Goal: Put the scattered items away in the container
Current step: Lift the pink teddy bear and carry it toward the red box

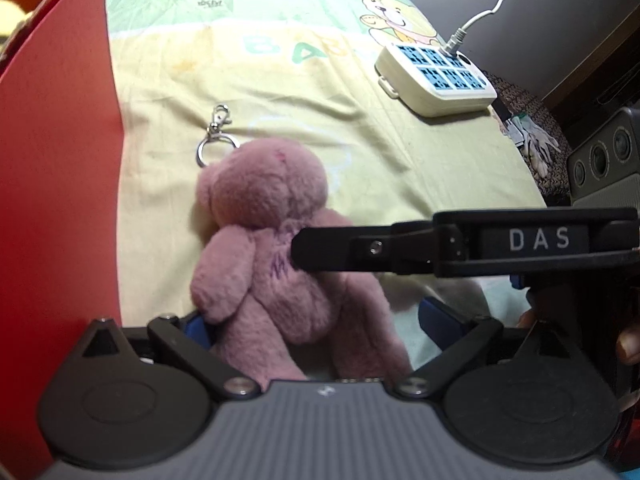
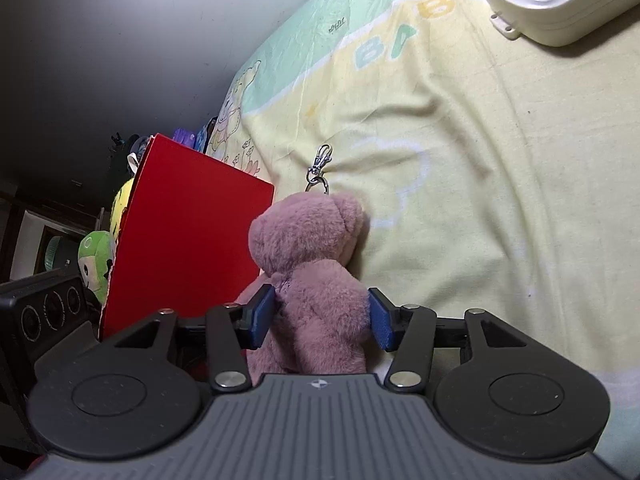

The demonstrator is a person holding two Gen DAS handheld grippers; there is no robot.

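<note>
The fluffy mauve plush bear with a metal keyring clip [image 2: 308, 276] lies on the yellow-green printed bedsheet [image 2: 500, 200], just beside the red cardboard container [image 2: 188, 240], likely awaiting transfer. The right gripper [image 2: 320, 318] brackets its body, blue fingers [image 2: 262, 314] not visibly pressing; the left gripper [image 1: 320, 324] stands released. "DAS" and "BABY" are legible.

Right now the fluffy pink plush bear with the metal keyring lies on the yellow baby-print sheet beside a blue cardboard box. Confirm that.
Not quite: the cardboard box is red, not blue. The right wrist view shows its red side standing next to the fluffy pink plush bear; the left wrist view agrees. The rest holds: the bear, its metal keyring attached, lies on the yellow baby-print sheet.
</note>
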